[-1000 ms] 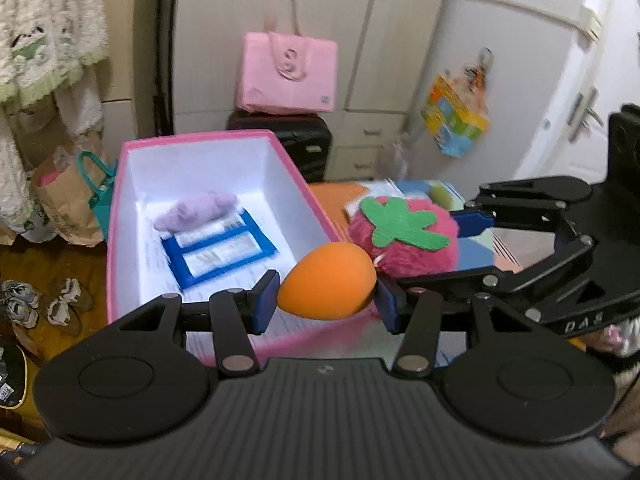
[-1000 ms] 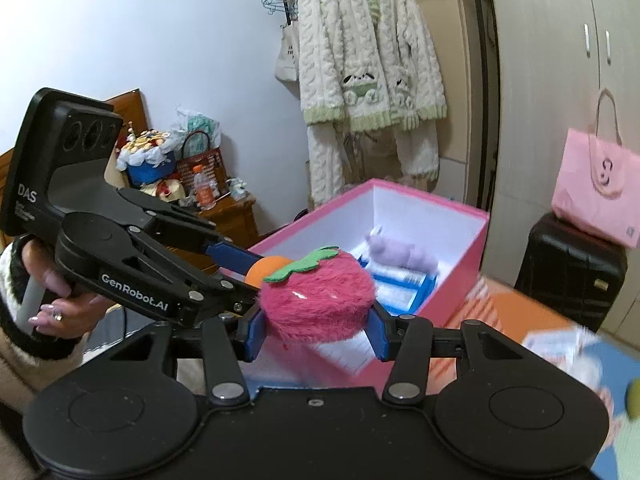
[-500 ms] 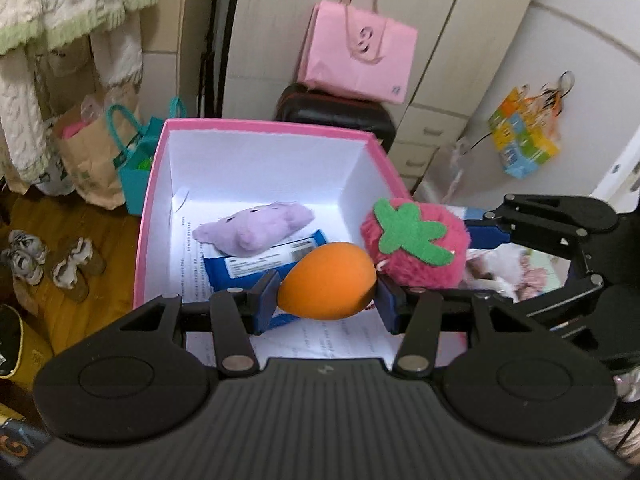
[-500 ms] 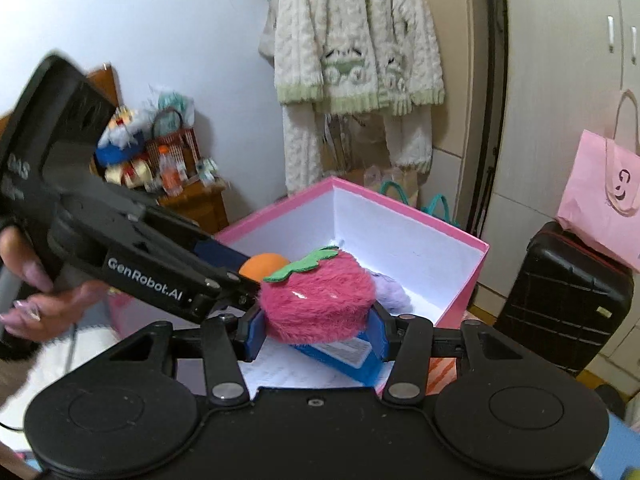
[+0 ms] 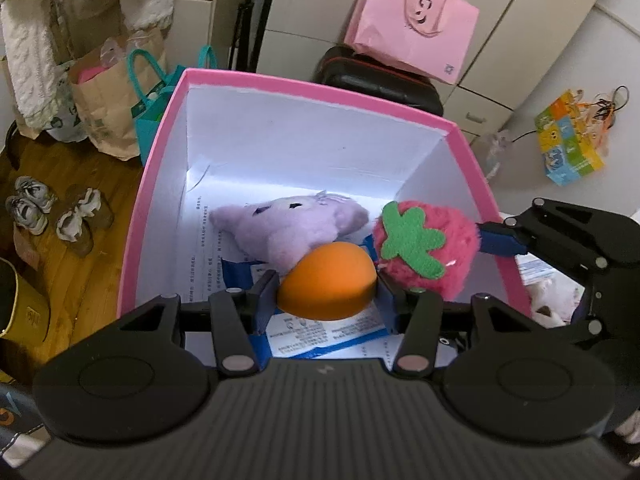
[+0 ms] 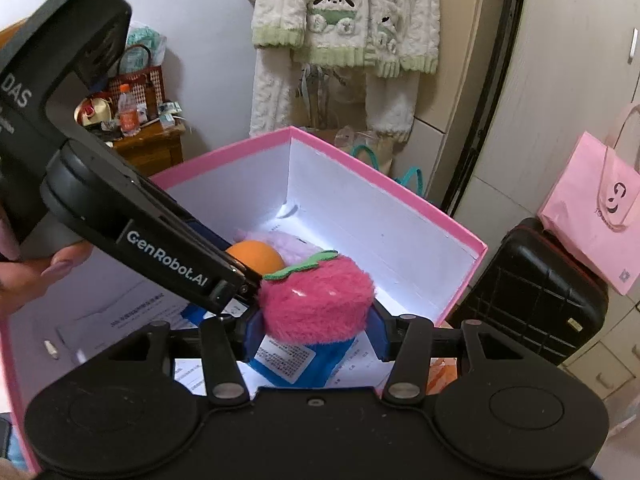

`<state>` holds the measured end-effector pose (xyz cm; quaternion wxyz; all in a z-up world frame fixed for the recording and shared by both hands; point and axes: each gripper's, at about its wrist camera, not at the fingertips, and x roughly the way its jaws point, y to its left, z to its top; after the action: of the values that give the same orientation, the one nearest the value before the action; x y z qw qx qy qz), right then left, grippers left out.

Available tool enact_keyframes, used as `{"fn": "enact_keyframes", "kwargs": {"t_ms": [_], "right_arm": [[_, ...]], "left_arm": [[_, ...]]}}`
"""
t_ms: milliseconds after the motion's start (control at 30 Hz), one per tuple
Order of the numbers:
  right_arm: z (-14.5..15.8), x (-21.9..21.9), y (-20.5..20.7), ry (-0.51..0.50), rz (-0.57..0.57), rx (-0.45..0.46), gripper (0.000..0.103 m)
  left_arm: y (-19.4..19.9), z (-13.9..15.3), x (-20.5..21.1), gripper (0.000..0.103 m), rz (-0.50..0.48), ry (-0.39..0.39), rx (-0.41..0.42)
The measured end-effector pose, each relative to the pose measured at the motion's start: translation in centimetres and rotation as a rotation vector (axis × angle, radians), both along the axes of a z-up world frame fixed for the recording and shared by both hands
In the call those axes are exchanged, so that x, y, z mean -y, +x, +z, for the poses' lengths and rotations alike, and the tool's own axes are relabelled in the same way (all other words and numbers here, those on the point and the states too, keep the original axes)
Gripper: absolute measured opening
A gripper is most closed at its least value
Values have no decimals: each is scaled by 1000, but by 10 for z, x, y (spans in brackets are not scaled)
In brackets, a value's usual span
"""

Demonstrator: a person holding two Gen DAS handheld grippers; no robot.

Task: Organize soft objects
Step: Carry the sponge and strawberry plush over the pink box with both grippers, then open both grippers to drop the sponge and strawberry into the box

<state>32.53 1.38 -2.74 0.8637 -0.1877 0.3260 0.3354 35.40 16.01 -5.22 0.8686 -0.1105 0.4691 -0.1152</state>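
Since the earlier frame, both tools have travelled from beside the pink box (image 5: 472, 148) to a position over its open interior, and the box now fills the centre of each view.

Left tool (image 5: 326, 298): closed on the orange egg-shaped toy (image 5: 326, 282). Both blue pads press the toy's sides. In the left wrist view the toy sits at frame centre, directly between the fingertips, above the box floor and partly in front of the purple plush (image 5: 288, 228).

Right tool (image 6: 316, 326): closed on the pink strawberry plush (image 6: 316, 304). The plush spans the gap between the pads, green leaf (image 6: 304, 266) facing up and left. In the left wrist view the strawberry plush (image 5: 424, 252) appears just right of the orange toy, near the box's right wall, with the right tool (image 5: 500, 240) reaching in from the right edge.

Box contents: the purple plush lies on the floor at centre, partly on a blue-bordered packet (image 5: 320, 332) and printed paper sheets (image 5: 200, 256).

In the right wrist view the left tool's body (image 6: 160, 248) crosses the left half of the frame, with the orange toy (image 6: 256, 256) just behind the strawberry plush. A hand (image 6: 24, 268) grips the handle at the left edge.
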Motion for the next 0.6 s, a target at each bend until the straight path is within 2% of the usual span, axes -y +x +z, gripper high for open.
{"fn": "enact_keyframes", "kwargs": {"t_ms": [133, 267, 367, 500, 600], "right_arm": [[-5, -5, -2, -30, -5, 50, 59], [-3, -7, -16, -51, 5, 87, 62], [2, -4, -27, -39, -7, 108, 65], [10, 1, -41, -30, -20, 120, 66], [19, 8, -52, -13, -35, 118, 66]], "left_arm": [[2, 0, 4, 53, 17, 38, 6], [-2, 5, 10, 55, -8, 100, 33], [-13, 14, 13, 60, -6, 126, 88], [-33, 29, 16, 61, 14, 159, 169], [-49, 42, 16, 61, -1, 136, 197]]}}
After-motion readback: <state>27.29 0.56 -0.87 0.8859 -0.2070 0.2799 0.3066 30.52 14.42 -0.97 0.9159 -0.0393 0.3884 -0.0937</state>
